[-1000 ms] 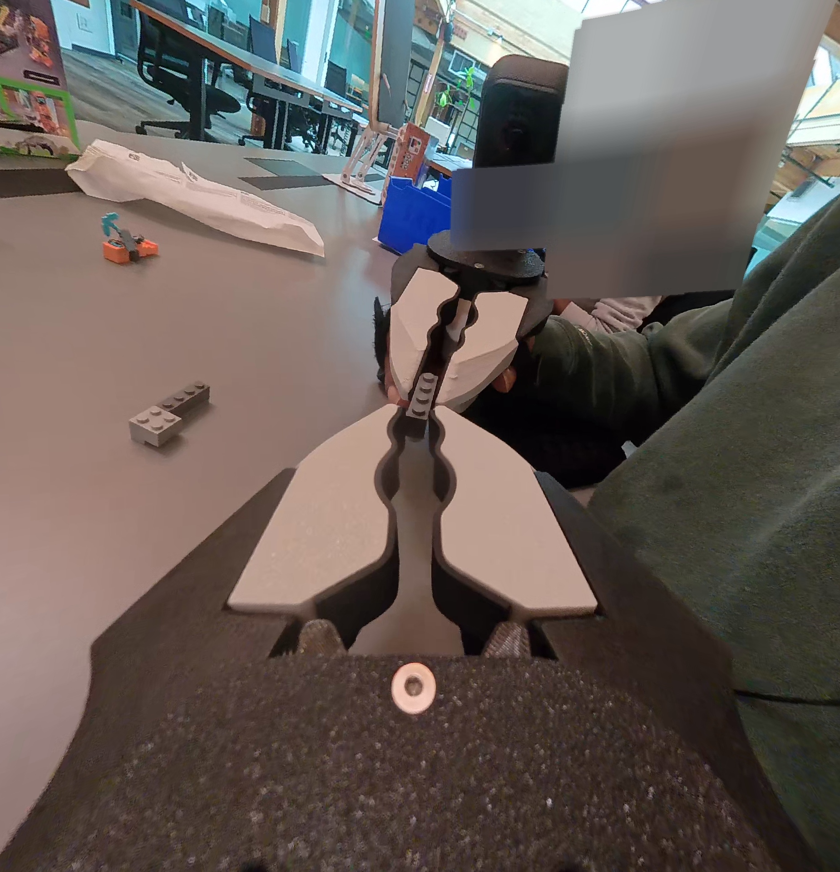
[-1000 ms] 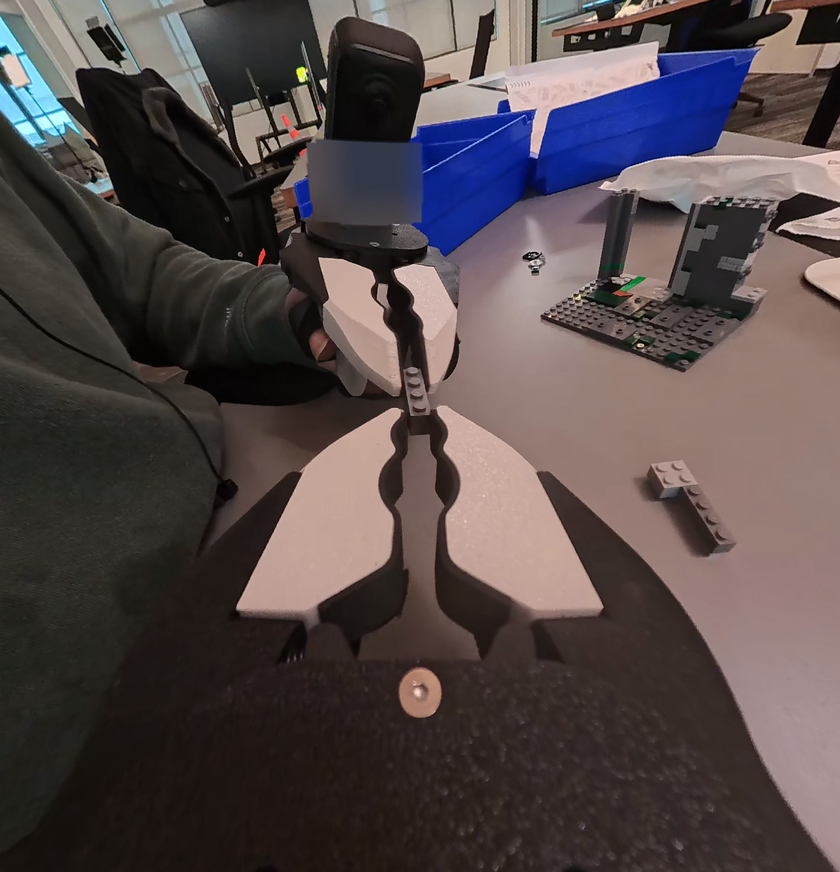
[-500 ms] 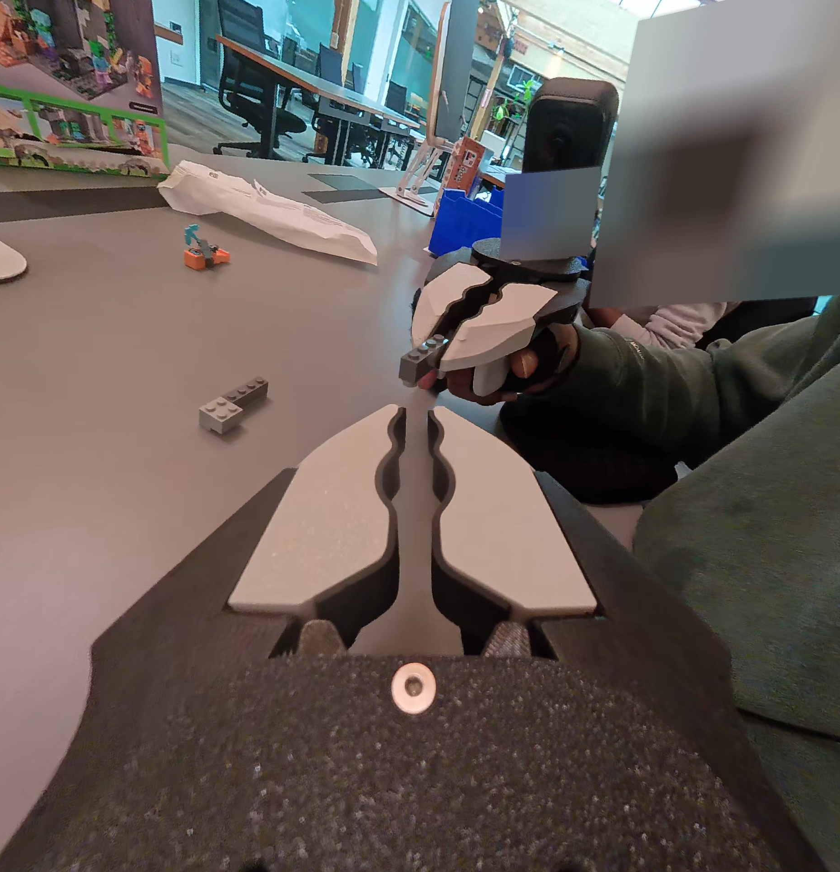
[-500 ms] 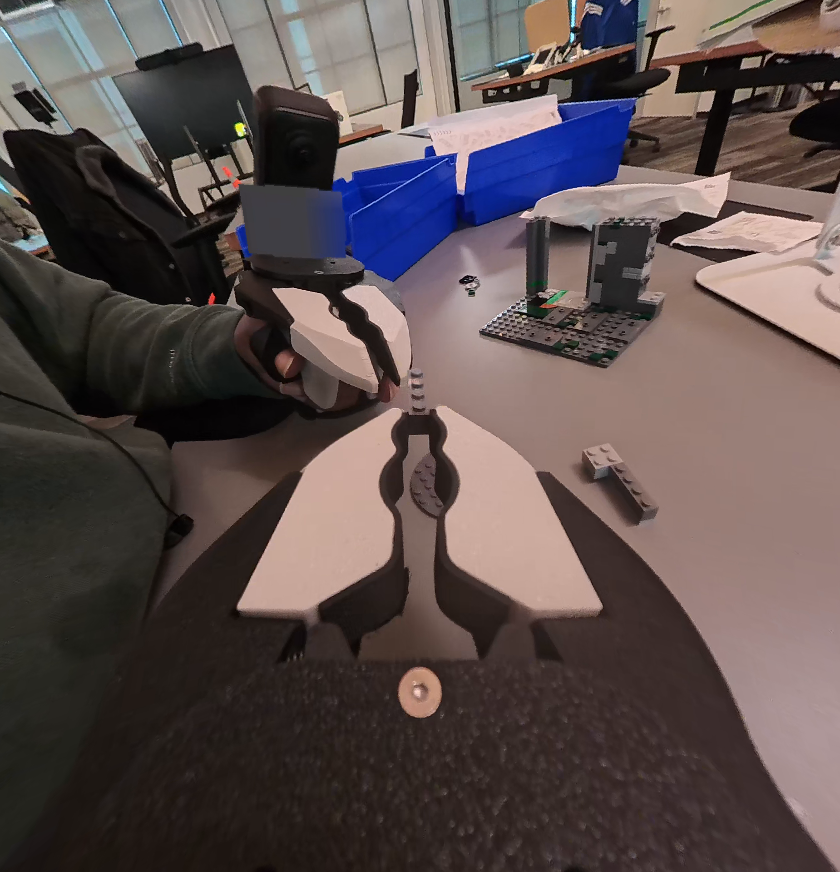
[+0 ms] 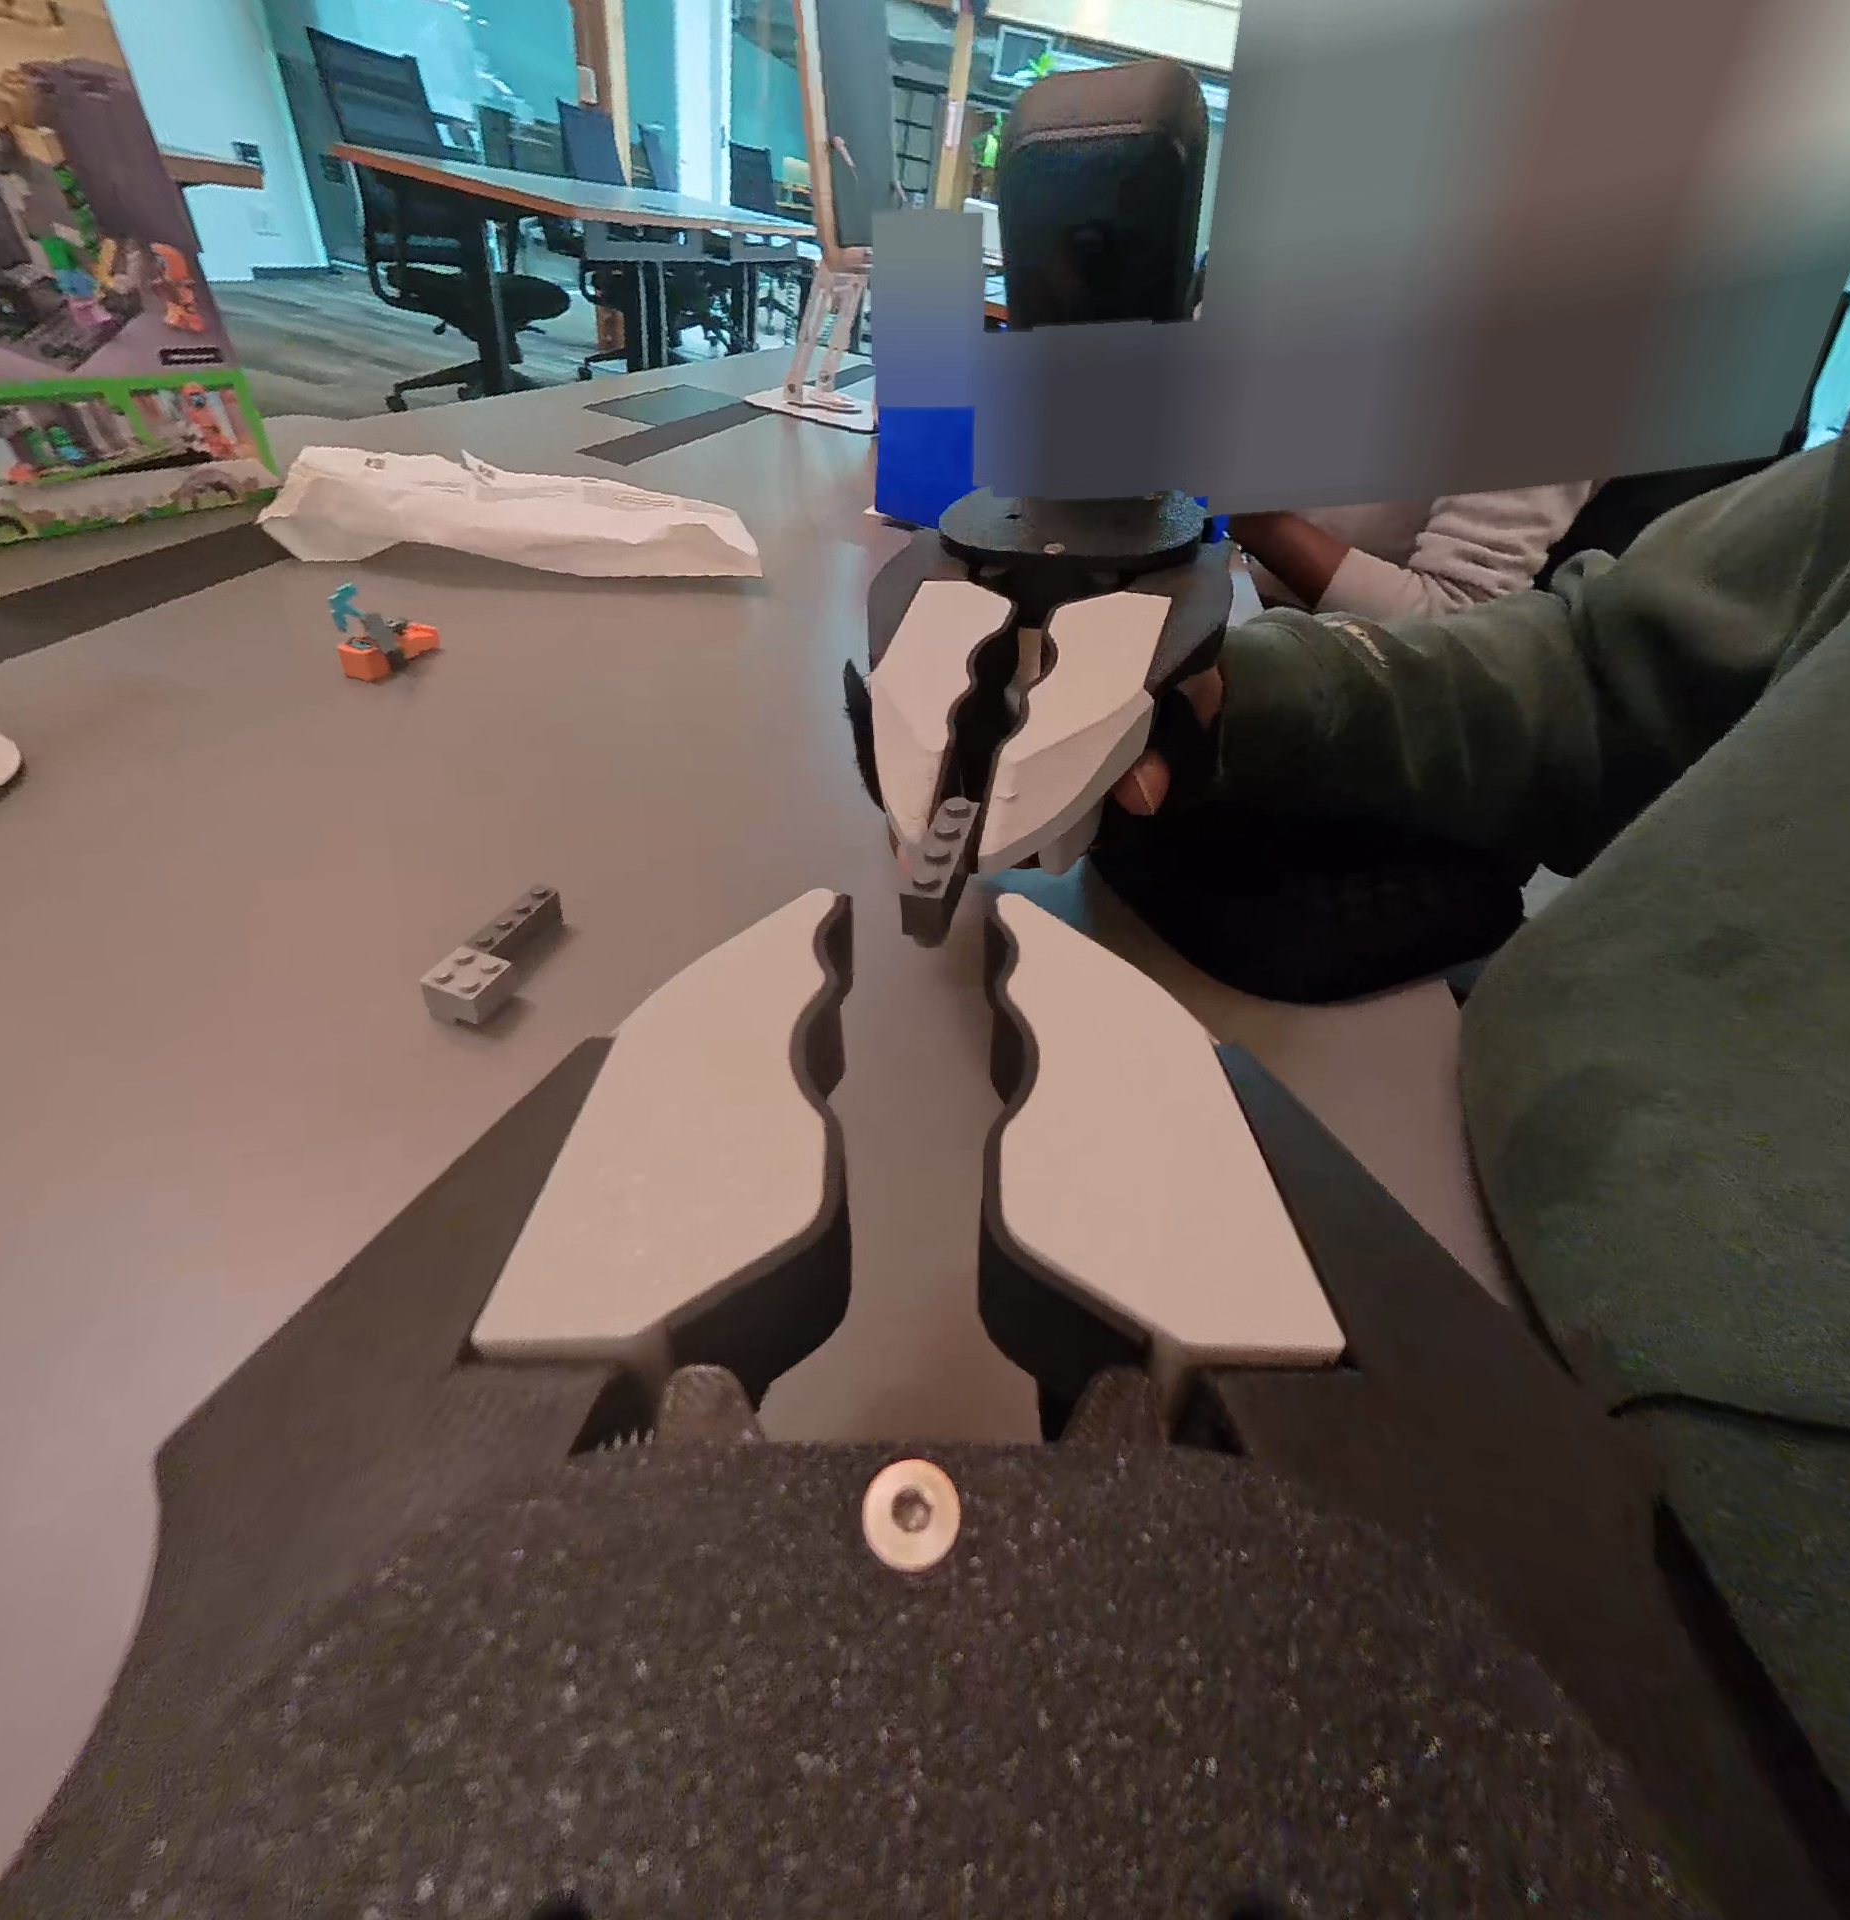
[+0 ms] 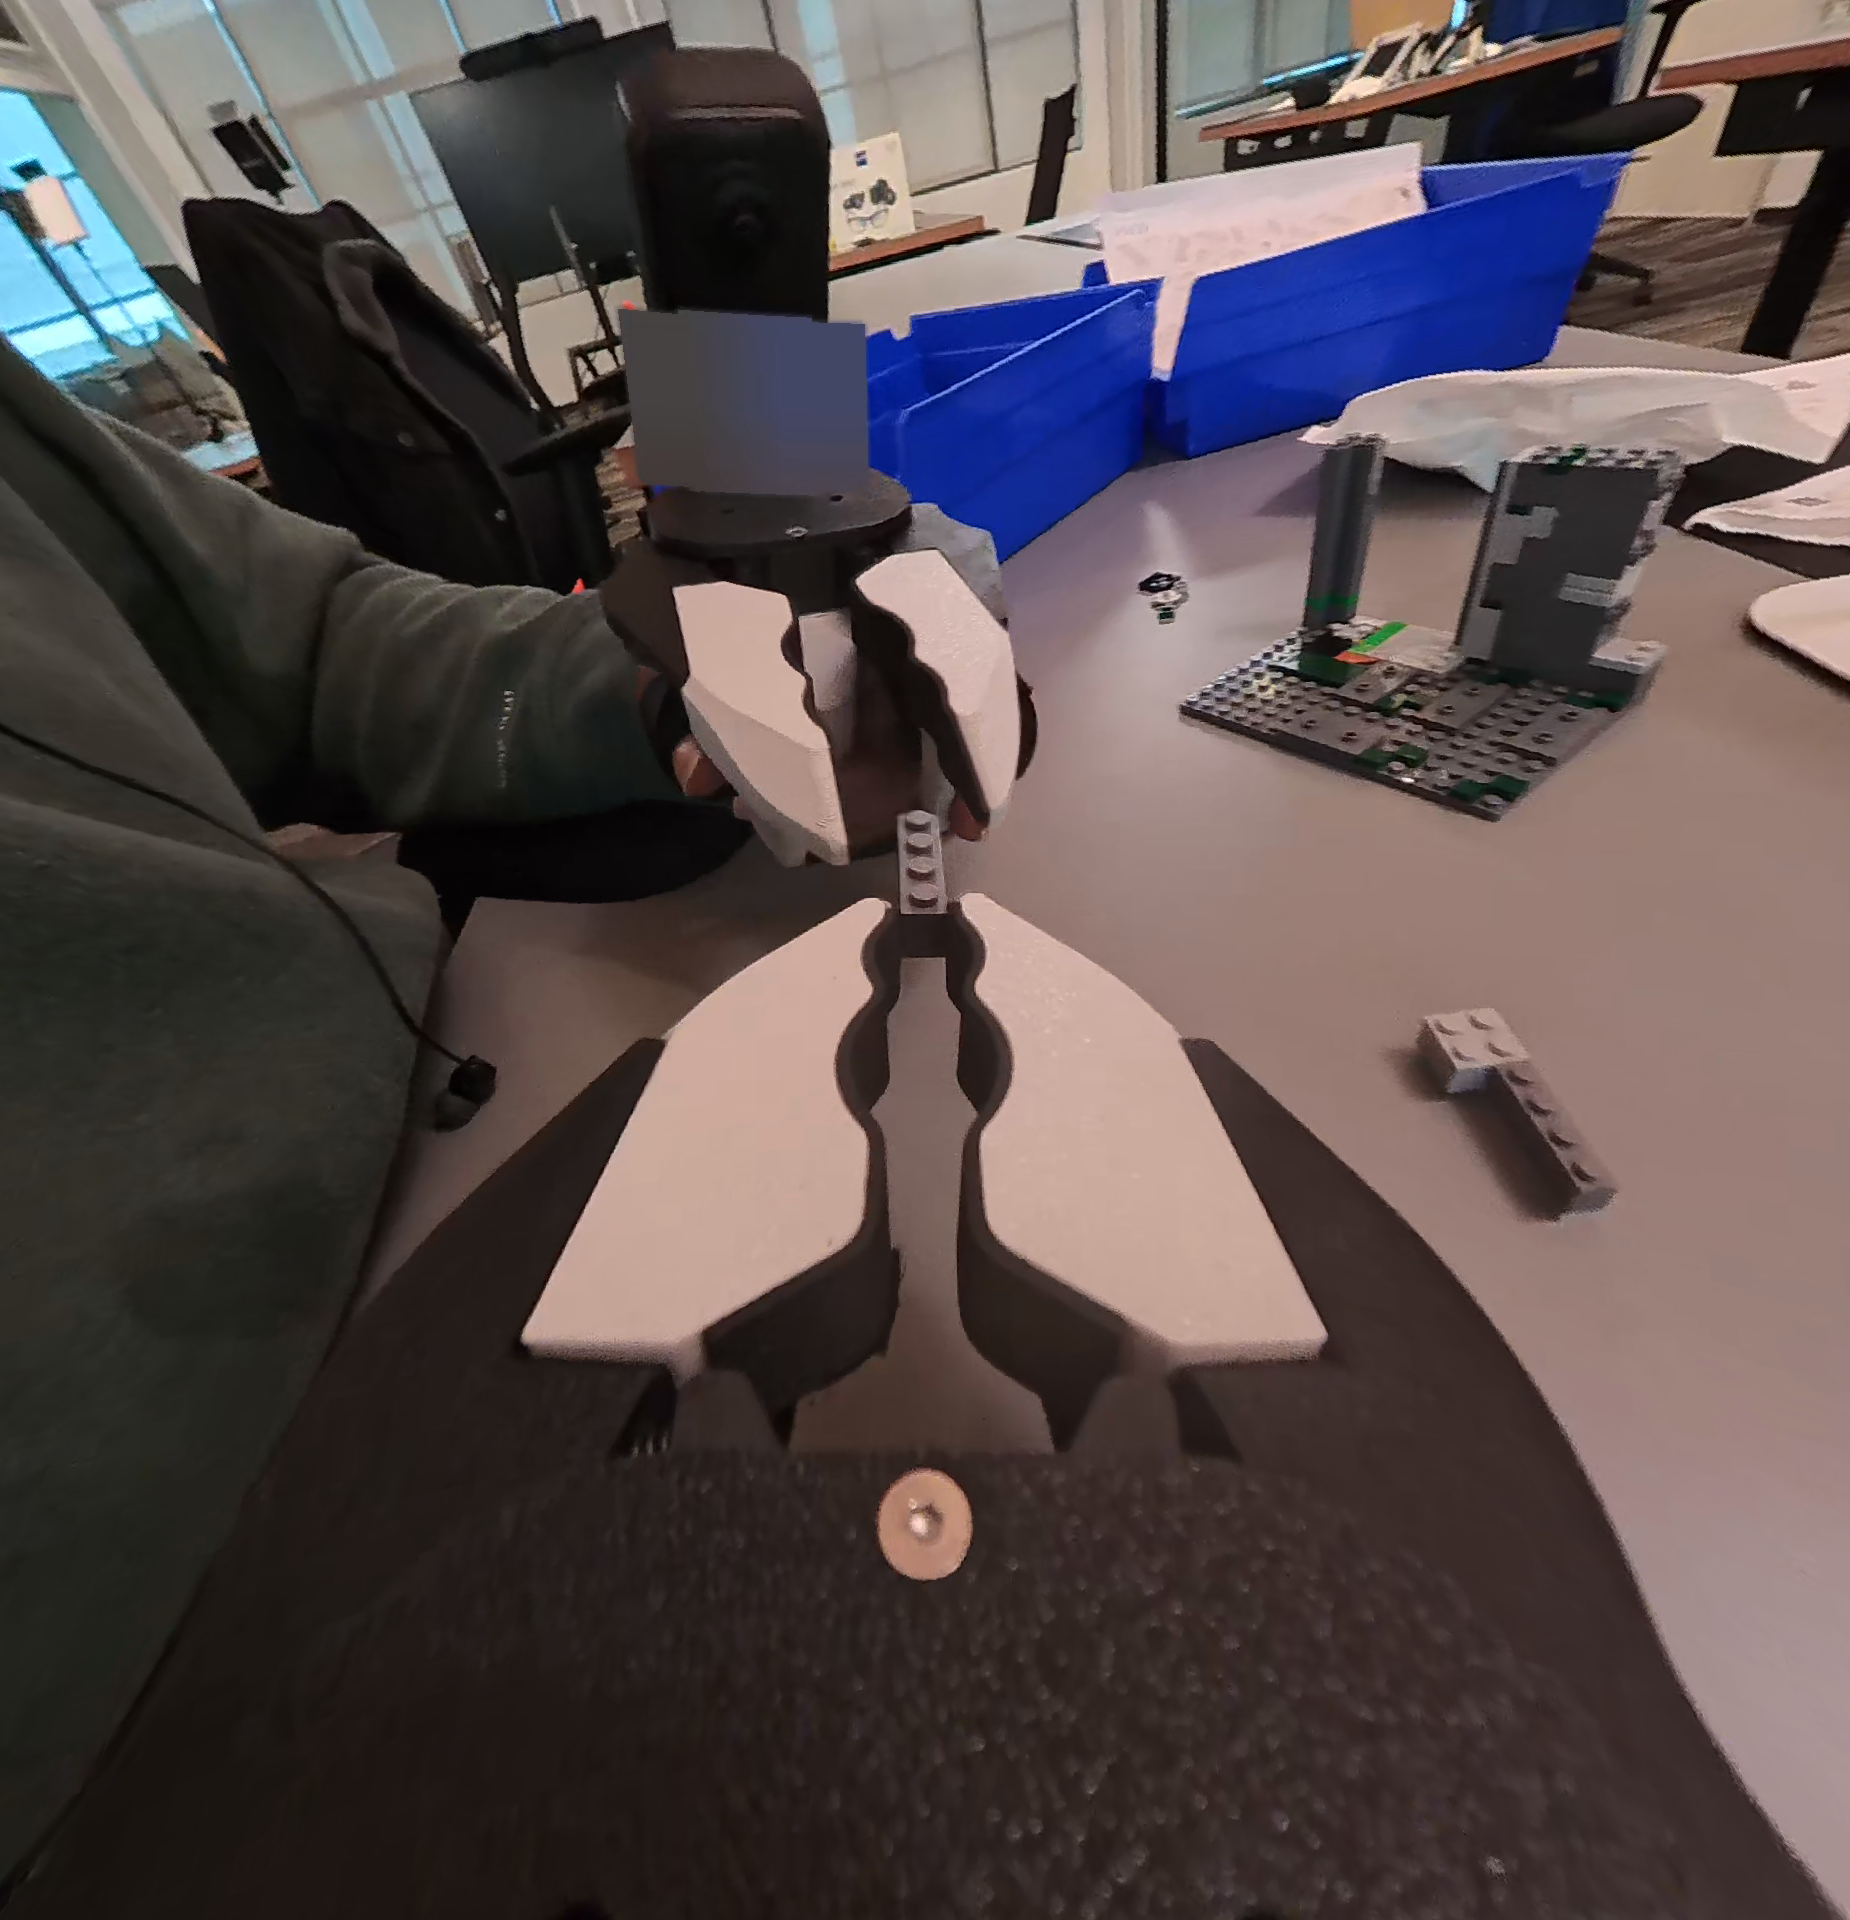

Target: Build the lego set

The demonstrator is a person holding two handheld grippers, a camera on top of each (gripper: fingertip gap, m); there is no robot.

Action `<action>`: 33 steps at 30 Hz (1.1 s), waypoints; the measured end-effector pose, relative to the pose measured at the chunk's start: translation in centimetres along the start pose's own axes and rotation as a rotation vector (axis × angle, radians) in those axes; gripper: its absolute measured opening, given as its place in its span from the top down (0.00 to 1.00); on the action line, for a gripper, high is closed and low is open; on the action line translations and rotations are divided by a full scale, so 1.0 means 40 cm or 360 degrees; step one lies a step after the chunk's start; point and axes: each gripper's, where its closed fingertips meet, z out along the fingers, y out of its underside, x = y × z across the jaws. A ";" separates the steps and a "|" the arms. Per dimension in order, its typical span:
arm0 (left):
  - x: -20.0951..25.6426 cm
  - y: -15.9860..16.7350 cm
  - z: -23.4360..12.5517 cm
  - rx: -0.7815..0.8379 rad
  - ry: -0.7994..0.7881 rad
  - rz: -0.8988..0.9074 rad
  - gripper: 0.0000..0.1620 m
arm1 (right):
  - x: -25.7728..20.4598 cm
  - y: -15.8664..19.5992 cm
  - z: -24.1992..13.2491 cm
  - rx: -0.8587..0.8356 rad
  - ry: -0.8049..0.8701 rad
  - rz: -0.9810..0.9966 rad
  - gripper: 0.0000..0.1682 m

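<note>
My right gripper (image 6: 923,916) is shut on one end of a long narrow grey brick (image 6: 920,862), held in the air above the table. The brick's free end points at my left gripper. My left gripper (image 5: 919,912) is open and empty, its jaws well apart. In the left wrist view the brick (image 5: 936,857) hangs just beyond my left fingertips, in line with the gap. An L-shaped pair of joined grey bricks (image 5: 490,951) lies on the table, also in the right wrist view (image 6: 1513,1101). The partly built model stands on a dark baseplate (image 6: 1347,748).
A small orange and teal build (image 5: 381,649), a white paper bag (image 5: 505,509) and the set's box (image 5: 79,312) lie far left. Blue bins (image 6: 1212,343), more white bags (image 6: 1586,410) and a white tray edge (image 6: 1825,634) are behind the model. A person's green sleeves flank both grippers. Only a small space, under 4 cm, lies between the two pairs of fingers. From either gripper's tips it is about 20 cm to the dark baseplate (image 6: 1347,748).
A second ago both grippers gripped the brick. My left gripper let go and drew away, then opened wider. The two now face each other again with the brick in my right gripper.
</note>
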 end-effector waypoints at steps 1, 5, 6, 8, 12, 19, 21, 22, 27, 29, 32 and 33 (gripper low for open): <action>0.004 0.003 0.001 -0.0012 0.0004 0.0020 0.89 | -0.007 0.000 0.002 0.0003 -0.0016 -0.0011 0.96; 0.023 0.001 0.000 -0.0010 0.0053 0.0059 0.94 | -0.021 0.003 0.009 -0.0012 -0.0045 -0.0035 0.95; 0.025 0.001 -0.001 -0.0012 0.0057 0.0063 0.95 | -0.023 0.003 0.009 -0.0012 -0.0051 -0.0034 0.95; 0.029 -0.001 -0.003 -0.0013 0.0071 0.0064 0.95 | -0.026 0.002 0.010 -0.0008 -0.0060 -0.0036 0.95; 0.035 -0.004 -0.006 -0.0019 0.0079 0.0071 0.95 | -0.030 0.000 0.011 0.0007 -0.0065 -0.0040 0.95; 0.019 -0.023 -0.026 0.0011 0.0032 0.0108 0.95 | -0.012 -0.013 0.002 0.0045 0.0023 -0.0050 0.95; -0.003 -0.034 -0.043 0.0026 -0.0014 0.0103 0.95 | 0.000 -0.013 -0.006 0.0047 0.0058 -0.0046 0.93; -0.019 -0.035 -0.052 0.0015 -0.0045 0.0106 0.95 | 0.006 -0.013 -0.010 0.0047 0.0076 -0.0043 0.92; -0.090 -0.018 -0.089 -0.0083 -0.0112 0.0084 0.95 | 0.040 0.012 -0.018 -0.0052 0.0206 -0.0088 0.89; -0.110 0.007 -0.093 -0.0154 -0.0095 0.0056 0.95 | 0.051 0.028 -0.017 -0.0117 0.0262 -0.0135 0.89; -0.131 0.047 -0.086 -0.0249 -0.0087 -0.0016 0.95 | 0.060 0.052 -0.012 -0.0211 0.0308 -0.0200 0.89; -0.130 0.054 -0.081 -0.0260 -0.0074 -0.0034 0.95 | 0.062 0.059 -0.010 -0.0239 0.0317 -0.0216 0.89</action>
